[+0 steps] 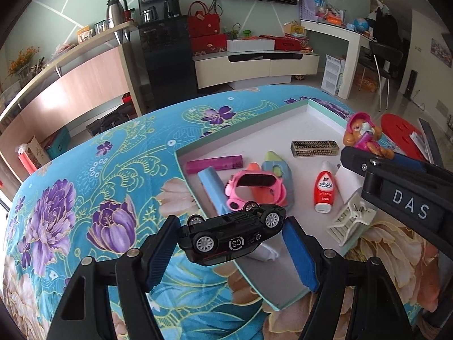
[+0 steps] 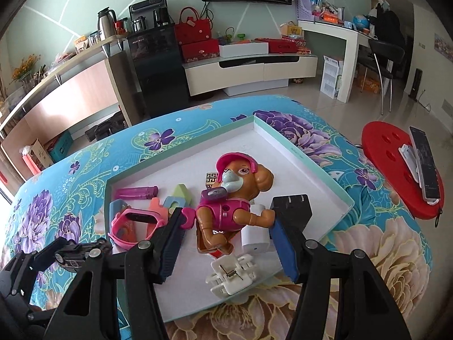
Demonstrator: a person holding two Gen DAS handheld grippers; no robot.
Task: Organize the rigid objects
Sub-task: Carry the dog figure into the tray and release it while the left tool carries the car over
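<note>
An upside-down black toy car (image 1: 232, 232) hangs over the near left rim of the white tray (image 1: 240, 130), with my left gripper (image 1: 230, 243) shut on its two ends. My right gripper (image 2: 226, 240) is shut on a brown pup figure in pink (image 2: 229, 206), held over the tray's (image 2: 297, 153) near middle. In the left wrist view that pup figure (image 1: 365, 136) shows at the right. In the right wrist view the toy car (image 2: 76, 252) sits low at the left, beside the tray's corner.
In the tray lie a pink tube (image 1: 215, 163), a pink watch (image 1: 254, 187), a red and white bottle (image 1: 325, 187), a patterned box (image 1: 314, 148), a white claw clip (image 2: 230, 274), a white charger (image 2: 254, 238) and a black plug (image 2: 291, 206). A red stool (image 2: 396, 170) bearing a phone (image 2: 424, 167) stands right of the floral-clothed table (image 1: 85, 198).
</note>
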